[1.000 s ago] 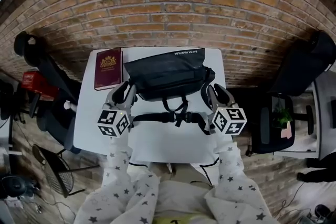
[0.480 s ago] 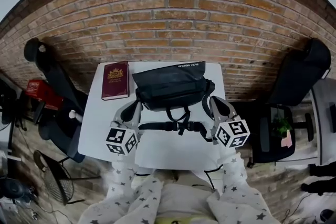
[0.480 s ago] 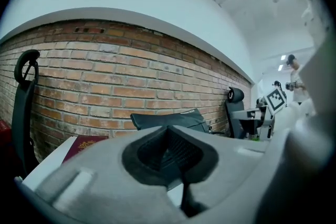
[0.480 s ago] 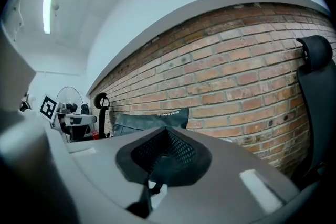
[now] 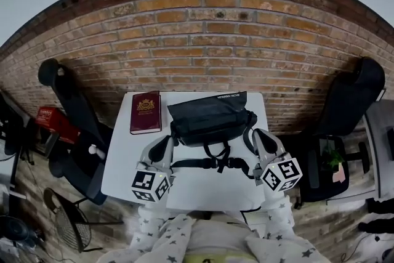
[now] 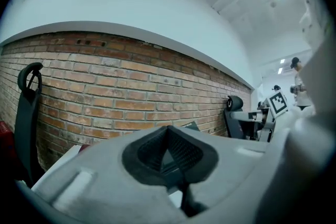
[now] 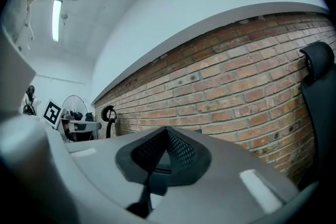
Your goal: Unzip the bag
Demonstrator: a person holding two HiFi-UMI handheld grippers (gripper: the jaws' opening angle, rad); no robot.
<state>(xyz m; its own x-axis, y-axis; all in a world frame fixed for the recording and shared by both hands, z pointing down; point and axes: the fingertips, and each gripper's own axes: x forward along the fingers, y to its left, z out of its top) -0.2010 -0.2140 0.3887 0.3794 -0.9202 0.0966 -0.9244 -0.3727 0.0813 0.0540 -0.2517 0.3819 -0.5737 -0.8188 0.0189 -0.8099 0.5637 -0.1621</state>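
Grippers both clamped shut, nothing between the jaws: left gripper (image 5: pixel 166 146) and right gripper (image 5: pixel 258 137) flank the strap (image 5: pixel 209 164) over the white table (image 5: pixel 123 163). Black bag (image 5: pixel 209 119) lies just beyond, near the far edge. Maroon booklet (image 5: pixel 146 112) to its left. Brick wall (image 5: pixel 197 40) behind.

We count one black bag (image 5: pixel 212 119), one maroon book (image 5: pixel 146 113), one white table (image 5: pixel 200 186), one fan (image 5: pixel 63 220) at the lower left of the frame, and two grippers, the left gripper (image 5: pixel 166 143) and the right gripper (image 5: pixel 257 136)
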